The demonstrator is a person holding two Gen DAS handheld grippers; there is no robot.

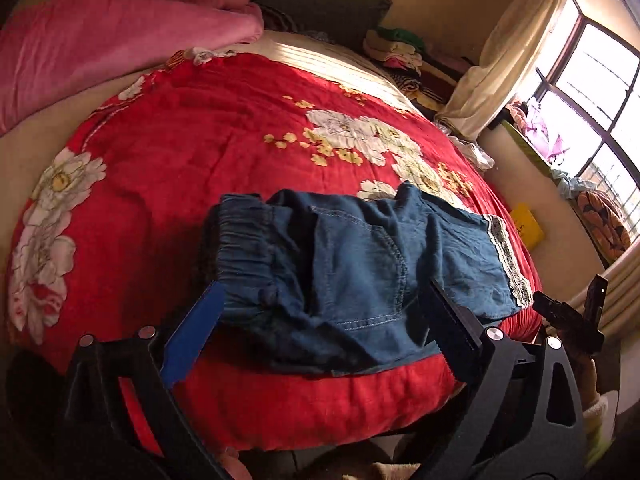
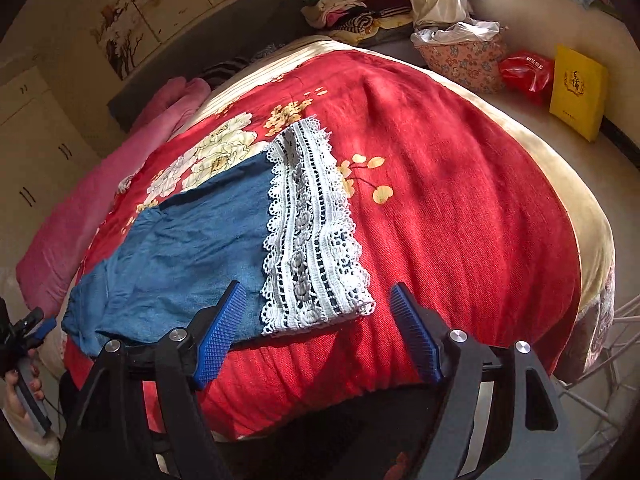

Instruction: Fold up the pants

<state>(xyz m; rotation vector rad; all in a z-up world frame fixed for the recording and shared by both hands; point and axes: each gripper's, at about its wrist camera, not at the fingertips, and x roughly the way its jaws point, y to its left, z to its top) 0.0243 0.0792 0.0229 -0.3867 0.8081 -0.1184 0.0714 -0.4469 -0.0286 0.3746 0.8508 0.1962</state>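
Both grippers are seen with jaws spread wide and nothing held between them. The left gripper (image 1: 320, 312) is poised at the near edge of the pants (image 1: 360, 264), its fingers straddling the elastic waistband (image 1: 244, 240) end and the seat. The right gripper (image 2: 320, 320) is set at the lace cuff (image 2: 316, 232), one pad over the denim, the other over bare cover to the right.

The pants are laid across the near edge of the bed, apparently already doubled leg on leg, waistband left, cuff right. A crosswise fold seems to be the step in hand. It would be done well if both layers were pinched at the near corners, cuff and waist alike, the cloth lifted evenly and the cuff carried over to the waistband, edges squared before release. The bunched seat should be smoothed first.

The red floral quilt (image 2: 460, 200) is soft and domed, so cloth may drag. A pink blanket (image 1: 100, 48) is rolled far left; stacked clothes (image 2: 348, 12), a yellow bag (image 2: 576, 92) and a window (image 1: 592, 92) are seen beyond.
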